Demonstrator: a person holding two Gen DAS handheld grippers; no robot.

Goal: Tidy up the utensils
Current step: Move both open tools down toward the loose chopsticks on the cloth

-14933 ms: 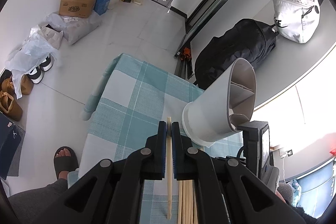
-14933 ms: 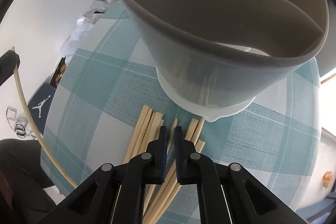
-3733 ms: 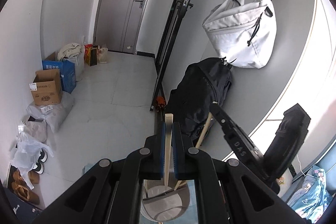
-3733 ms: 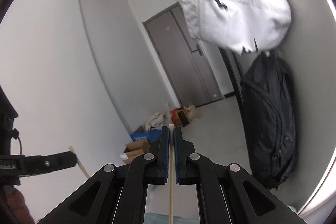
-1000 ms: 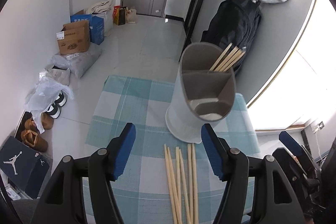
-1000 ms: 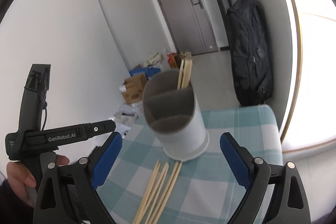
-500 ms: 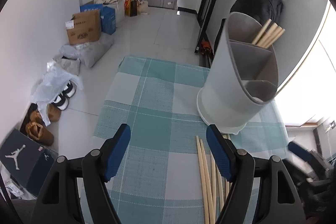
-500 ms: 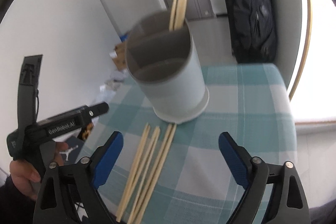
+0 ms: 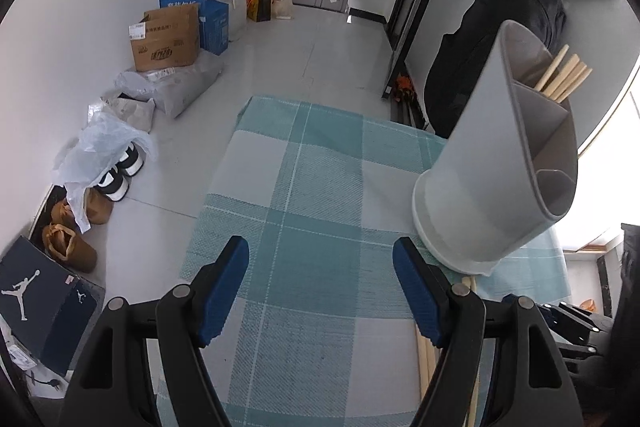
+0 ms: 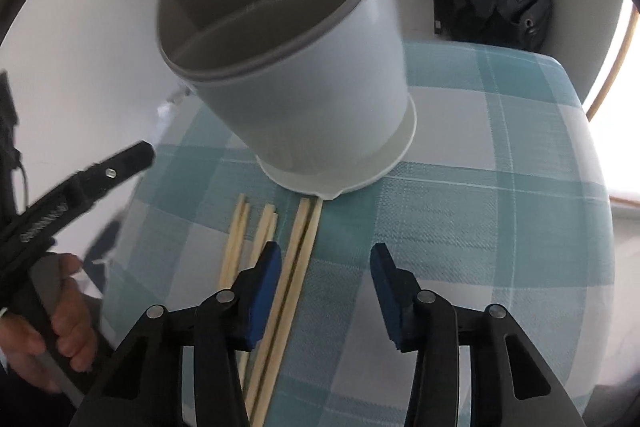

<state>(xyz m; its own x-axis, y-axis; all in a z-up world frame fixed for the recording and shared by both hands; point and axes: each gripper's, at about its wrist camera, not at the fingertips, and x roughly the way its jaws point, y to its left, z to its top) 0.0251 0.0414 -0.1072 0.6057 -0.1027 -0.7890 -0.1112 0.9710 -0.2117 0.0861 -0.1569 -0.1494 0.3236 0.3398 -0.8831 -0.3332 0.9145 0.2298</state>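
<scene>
Six or so loose chopsticks (image 10: pixel 298 259) lie on the checked tablecloth (image 10: pixel 500 187), near ends hidden under the right gripper (image 10: pixel 324 269); its closing jaws straddle two without touching. Their long axes point at the grey utensil holder (image 10: pixel 320 87), tips just beside its base. Only the left view shows chopsticks standing in the holder's far compartment (image 9: pixel 564 77). The left gripper (image 9: pixel 320 267) gapes, empty, above cloth.

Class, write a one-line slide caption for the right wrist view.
Right gripper closing, nothing gripped yet, above chopsticks lying beside the holder on a checked cloth.
</scene>
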